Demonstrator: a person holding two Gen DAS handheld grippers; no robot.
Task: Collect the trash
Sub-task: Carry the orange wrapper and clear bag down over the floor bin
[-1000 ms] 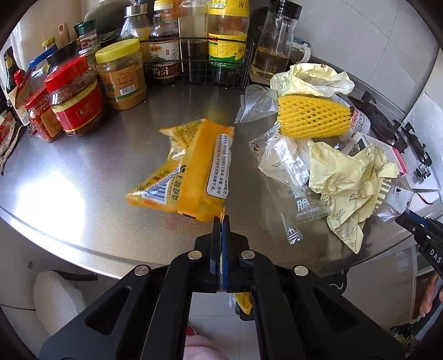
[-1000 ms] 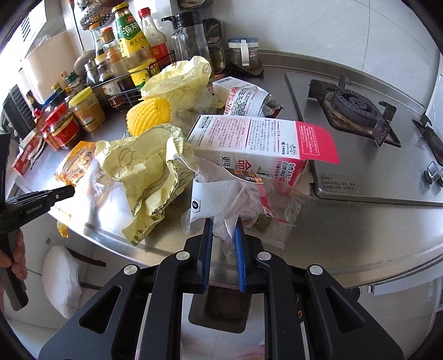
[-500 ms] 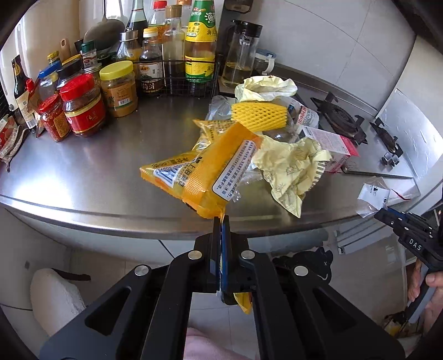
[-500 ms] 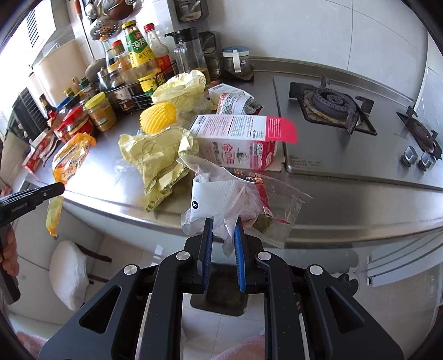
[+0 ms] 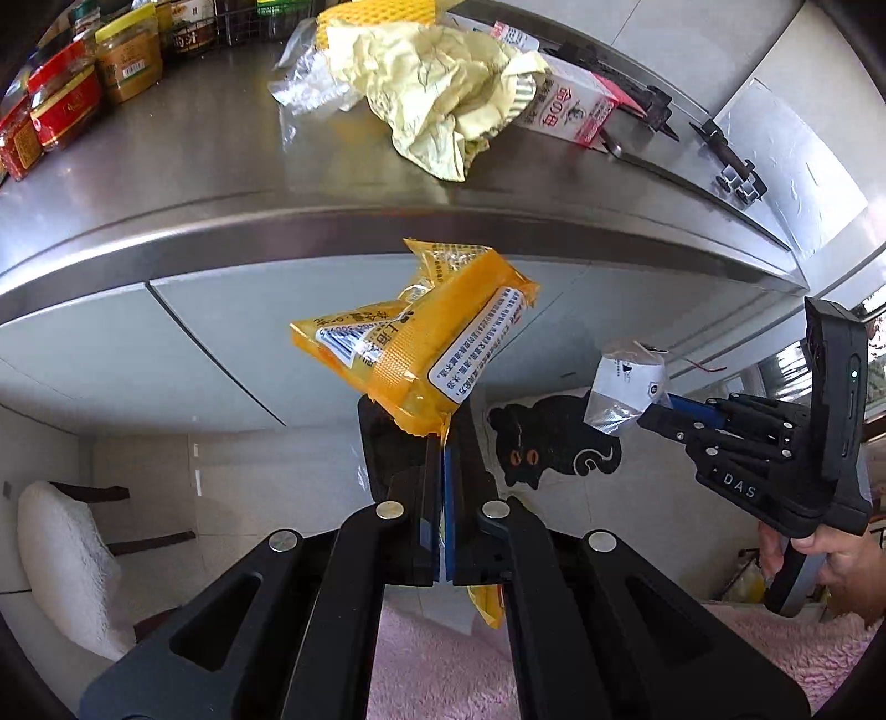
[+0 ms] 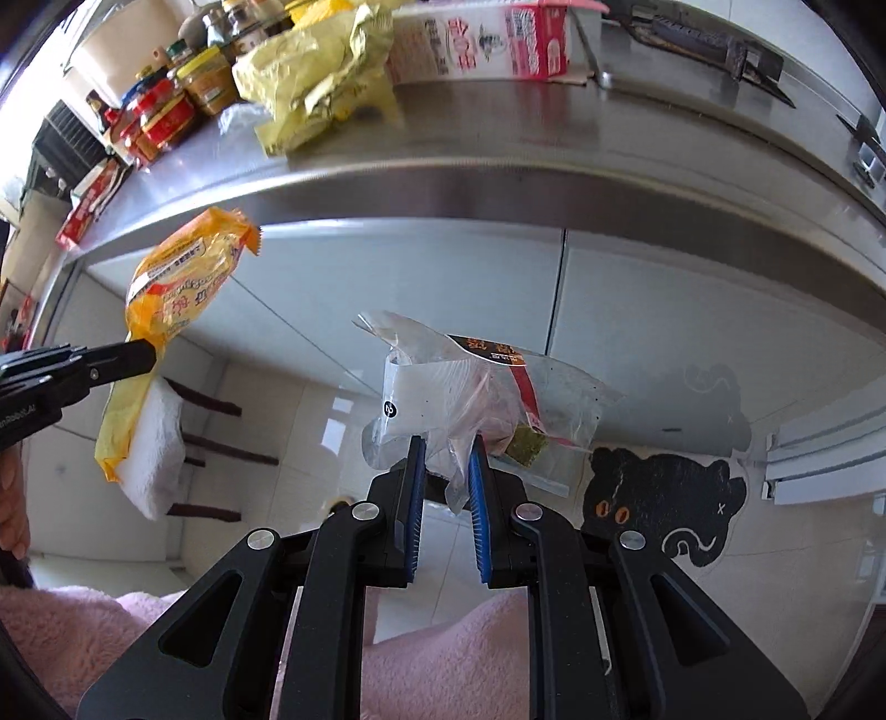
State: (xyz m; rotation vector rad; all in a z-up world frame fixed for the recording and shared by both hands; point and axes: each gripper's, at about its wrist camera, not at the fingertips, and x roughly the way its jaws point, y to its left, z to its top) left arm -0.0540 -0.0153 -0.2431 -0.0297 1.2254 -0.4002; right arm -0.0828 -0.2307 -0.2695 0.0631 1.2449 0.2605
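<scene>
Left claw [image 5: 441,443]: one, black with blue pads, pressed together on a tail of the orange crinkled plastic snack wrapper [image 5: 426,343]; pointed steeply down.
Orange wrapper: one, held up just beyond the left fingertips, off the counter and in front of its edge; a loose end hung below the pads.
Right claw [image 6: 447,459]: one, black with blue pads [image 6: 416,487], narrowly parted and clamped on a bunched neck of the clear plastic bag with a white label and a red strip [image 6: 443,387].
Clear bag: one, spread just ahead of the right fingertips, below the counter edge; a small green scrap seen inside, near the right pad.
Trash on the steel counter [image 5: 221,183]: well above and beyond both claws; one crumpled pale yellow paper wrapper [image 5: 443,94], one white and pink milk carton [image 5: 570,105] lying on its side just right of it, one yellow foam net [image 5: 376,8], only partly in view.
Jars: three red-lidded and one yellow-lidded counted at far left; others cut off.
Floor: one black cat-shaped mat [image 6: 664,498] right of the right claw.
Person: pink fluffy sleeves under both claws.
</scene>
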